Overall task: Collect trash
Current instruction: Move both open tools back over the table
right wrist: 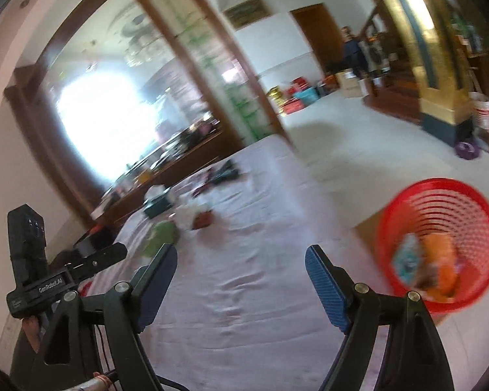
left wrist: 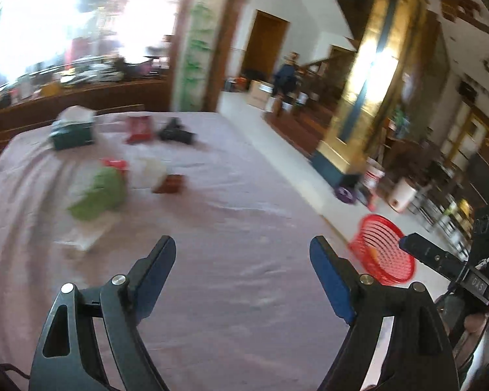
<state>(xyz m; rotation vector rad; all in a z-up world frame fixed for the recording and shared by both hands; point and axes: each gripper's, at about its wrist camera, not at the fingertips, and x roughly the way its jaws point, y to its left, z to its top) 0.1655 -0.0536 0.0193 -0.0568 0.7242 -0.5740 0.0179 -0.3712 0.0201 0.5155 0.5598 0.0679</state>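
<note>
Pale pink cloth (left wrist: 244, 228) spread over a wide table, wrinkled, filling the near ground of both views. Close in: left gripper (left wrist: 243, 254) with jaws wide and nothing between them; right gripper (right wrist: 241, 262) likewise wide and empty. Just off the cloth's right edge, down on the pale floor — red mesh basket (right wrist: 440, 208), already holding an orange wrapper (right wrist: 440, 260) and a bluish packet beside it.

Farther up the cloth, well apart from both grippers: green crumpled bag (left wrist: 96, 195), white crumpled wrapper (left wrist: 150, 171), small dark red packet (left wrist: 169, 184), all near one another. Beyond those, a green tissue box (left wrist: 71, 130), a red packet (left wrist: 140, 128) and a black object (left wrist: 176, 132), too blurred to name.

Judged step: between drops, heading for more litter. Next move calls for reaching across to the green bag cluster, lowering, closing on one piece, then carrying it to the basket.

Readable writing: "GenRobot.AI" on the other gripper's bar in the right view, "DAS" in the left. Nothing legible on the trash.
</note>
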